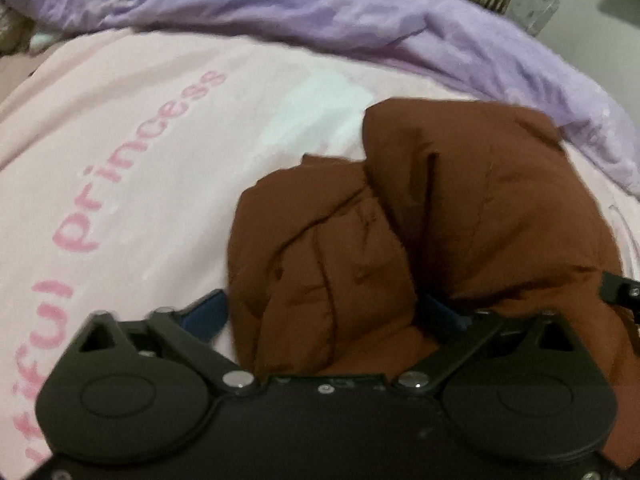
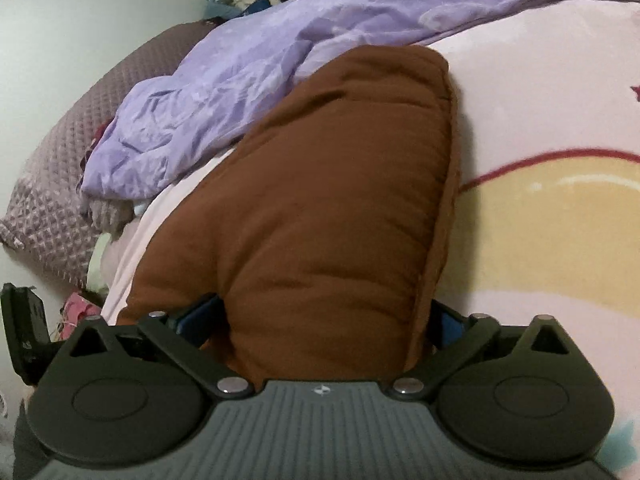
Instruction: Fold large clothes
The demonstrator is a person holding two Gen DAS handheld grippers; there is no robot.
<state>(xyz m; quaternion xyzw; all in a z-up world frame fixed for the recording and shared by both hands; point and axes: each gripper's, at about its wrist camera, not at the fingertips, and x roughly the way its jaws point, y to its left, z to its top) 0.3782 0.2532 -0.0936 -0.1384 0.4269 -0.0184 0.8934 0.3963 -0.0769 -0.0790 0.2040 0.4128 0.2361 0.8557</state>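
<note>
The brown jacket (image 1: 420, 220) is straddled by both spread grippers, left (image 1: 324, 312) and right (image 2: 320, 316); unpinched, its bulging fold at 12 o'clock could spring open.

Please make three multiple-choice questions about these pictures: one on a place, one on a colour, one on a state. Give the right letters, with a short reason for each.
1. Where does the brown padded garment lie?
A. on the pink blanket
B. on a wooden chair
C. in a basket

2. What colour is the crumpled cover behind the garment?
A. green
B. lilac
C. black

3. In the right wrist view, what is between the fingers of the right hand-held gripper?
A. nothing
B. a book
C. garment fabric

Answers: 1 A, pink blanket shows around it. 2 B, it is pale purple. 3 C, brown fabric fills the gap.
</note>
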